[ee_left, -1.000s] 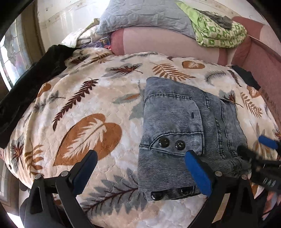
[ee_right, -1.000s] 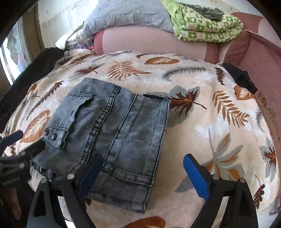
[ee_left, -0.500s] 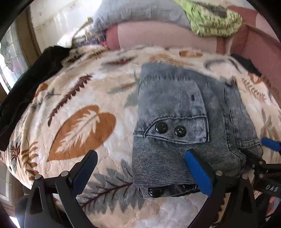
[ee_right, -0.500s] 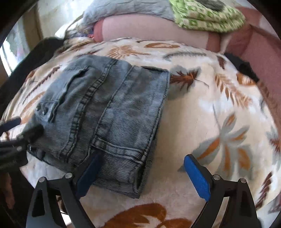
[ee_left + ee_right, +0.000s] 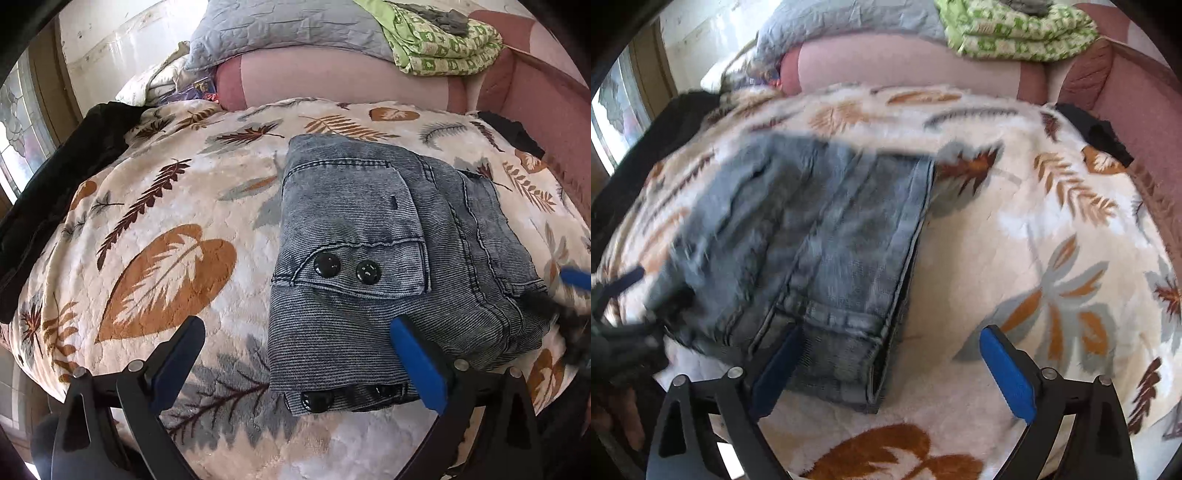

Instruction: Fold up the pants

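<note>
Grey-blue denim pants [image 5: 384, 266] lie folded into a compact stack on the leaf-print blanket [image 5: 155, 221], pocket flap with two black snaps on top. My left gripper [image 5: 295, 354] is open and empty, straddling the stack's near left corner. In the right wrist view the pants [image 5: 827, 251] look blurred; my right gripper [image 5: 890, 363] is open and empty over the stack's near right corner. The right gripper also shows blurred at the right edge of the left wrist view [image 5: 569, 295].
A pink sofa back [image 5: 332, 81] runs behind, with a grey quilted pillow [image 5: 288, 26] and a folded green blanket [image 5: 443, 40] on it. A black garment [image 5: 62, 173] lies at the left, another dark cloth [image 5: 1104, 133] at the far right.
Both grippers have shifted slightly around the folded pants while staying open. The right wrist view is now motion-blurred; the stack itself has stayed in place.
</note>
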`<state>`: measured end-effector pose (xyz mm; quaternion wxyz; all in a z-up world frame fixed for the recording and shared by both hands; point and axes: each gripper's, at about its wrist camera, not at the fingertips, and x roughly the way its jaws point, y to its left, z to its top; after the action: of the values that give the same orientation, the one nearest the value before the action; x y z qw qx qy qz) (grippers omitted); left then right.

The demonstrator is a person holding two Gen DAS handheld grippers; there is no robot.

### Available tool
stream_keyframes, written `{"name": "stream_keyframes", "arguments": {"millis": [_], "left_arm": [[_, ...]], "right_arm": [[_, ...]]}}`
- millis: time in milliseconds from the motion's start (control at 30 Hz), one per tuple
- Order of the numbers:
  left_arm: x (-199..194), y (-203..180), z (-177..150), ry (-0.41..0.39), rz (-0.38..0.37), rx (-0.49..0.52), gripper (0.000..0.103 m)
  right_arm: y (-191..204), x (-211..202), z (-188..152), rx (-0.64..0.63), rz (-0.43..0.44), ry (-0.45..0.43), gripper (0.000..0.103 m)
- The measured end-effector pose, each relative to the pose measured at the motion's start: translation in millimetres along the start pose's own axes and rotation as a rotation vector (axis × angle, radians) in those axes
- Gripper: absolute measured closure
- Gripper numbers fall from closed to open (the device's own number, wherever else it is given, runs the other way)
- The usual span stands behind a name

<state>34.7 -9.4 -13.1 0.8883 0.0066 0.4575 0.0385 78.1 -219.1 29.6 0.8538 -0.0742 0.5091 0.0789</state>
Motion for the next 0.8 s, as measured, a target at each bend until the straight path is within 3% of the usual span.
{"name": "stream_keyframes", "arguments": {"millis": [133, 333, 433, 500, 633, 733, 800], "left_arm": [[0.8, 2.7, -1.4, -0.005, -0.014, -0.016, 0.002], [3.1, 5.5, -1.1, 0.009, -0.034, -0.028, 0.002], [3.6, 5.4, -0.2, 0.015, -0.037, -0.025, 0.002], [4.2, 4.9, 0.8, 0.018, -0.036, -0.025, 0.002], [5.5, 7.1, 0.4, 0.012, -0.05, -0.031, 0.001], [7.1, 9.7, 0.4, 0.023, -0.061, -0.053, 0.001], [6.8, 9.1, 0.5, 0.025, -0.058, -0.052, 0.001]], "right_arm": [[0.2, -3.4, 47.6, -0.018, -0.034, -0.048, 0.006], [4.1, 55.4, 110.8, -0.016, -0.108, 0.025, 0.006], [6.4, 101.4, 111.2, -0.03, -0.155, 0.125, 0.004], [4.4, 101.8, 112.5, -0.005, -0.156, 0.116, 0.001], [6.8, 69.0, 105.0, -0.024, -0.132, 0.068, 0.001], [7.7, 34.5, 80.6, -0.011, -0.084, 0.005, 0.001], [13.4, 26.6, 62.2, -0.04, -0.067, 0.012, 0.001]]}}
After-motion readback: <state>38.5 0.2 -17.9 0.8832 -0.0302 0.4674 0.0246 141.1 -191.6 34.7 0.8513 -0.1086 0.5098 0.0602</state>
